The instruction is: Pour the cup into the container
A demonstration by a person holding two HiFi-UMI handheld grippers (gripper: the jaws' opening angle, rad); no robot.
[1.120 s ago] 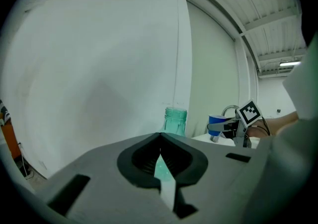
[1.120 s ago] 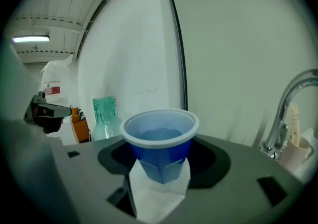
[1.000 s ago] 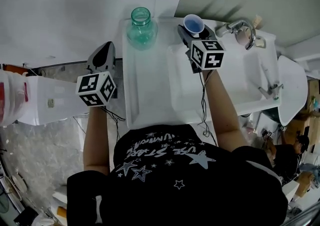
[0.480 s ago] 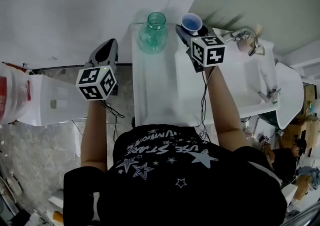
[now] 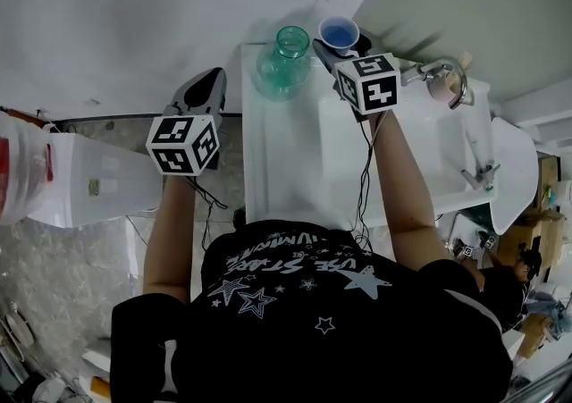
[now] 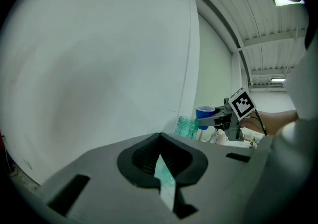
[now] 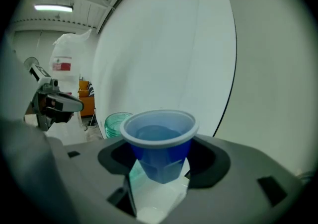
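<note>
The right gripper (image 7: 161,164) clasps a filled blue cup (image 7: 160,141), green jar (image 7: 115,122) beyond.

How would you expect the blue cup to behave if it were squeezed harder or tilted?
The blue cup looks thin-walled, so it would probably buckle. Liquid stands fairly high inside, so a modest tilt likely spills.

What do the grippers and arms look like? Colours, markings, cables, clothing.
Left gripper and right gripper: grey bodies, dark-lined jaws. Each carries a white cube with black square markers. Thin black cables trail back toward the body. Black short-sleeved T-shirt with white stars and lettering; forearms bare.
</note>
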